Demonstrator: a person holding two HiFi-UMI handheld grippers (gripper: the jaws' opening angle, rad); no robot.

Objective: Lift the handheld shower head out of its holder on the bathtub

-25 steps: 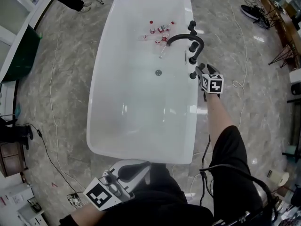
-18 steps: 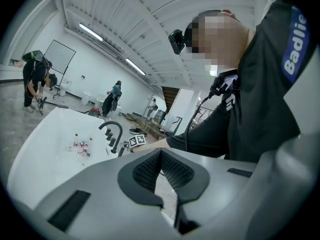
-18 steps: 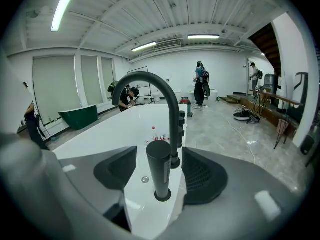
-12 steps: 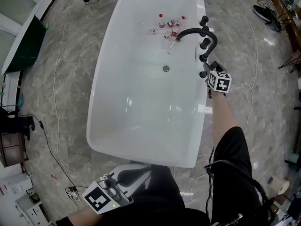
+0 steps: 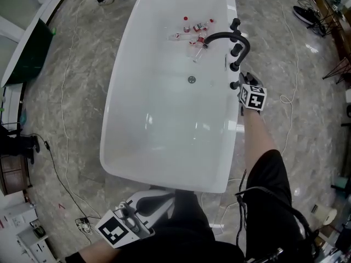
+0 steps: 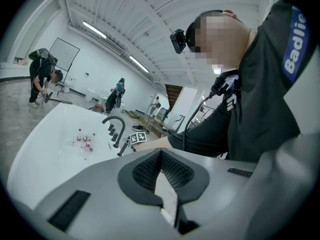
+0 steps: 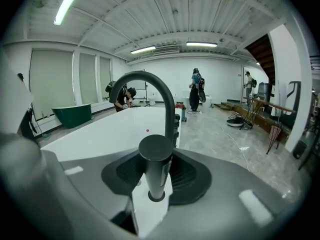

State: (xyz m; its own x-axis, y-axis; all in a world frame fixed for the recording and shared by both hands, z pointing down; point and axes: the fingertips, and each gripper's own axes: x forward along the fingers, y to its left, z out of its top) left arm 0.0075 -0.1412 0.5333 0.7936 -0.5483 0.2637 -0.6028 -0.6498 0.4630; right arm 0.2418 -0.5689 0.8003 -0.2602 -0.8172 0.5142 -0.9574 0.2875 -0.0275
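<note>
Hanging close by my body, my left claw (image 6: 161,156) is clenched on nothing and idle. Farther out, my right claw (image 5: 243,83) has just been closing and now grasps the handheld shower head (image 7: 156,164), a black cylinder standing upright in its holder (image 7: 156,199) on the bathtub (image 5: 233,119) rim. I judge the reach and grip done; the lift itself is all that is left, since the head sits seated in its socket. Counting: two claws, one tub, one shower head, then three black knobs (image 5: 237,48) past it, one arched spout (image 7: 144,74), and farthest, a cluster of red-capped bottles (image 5: 194,29) too small to count.
</note>
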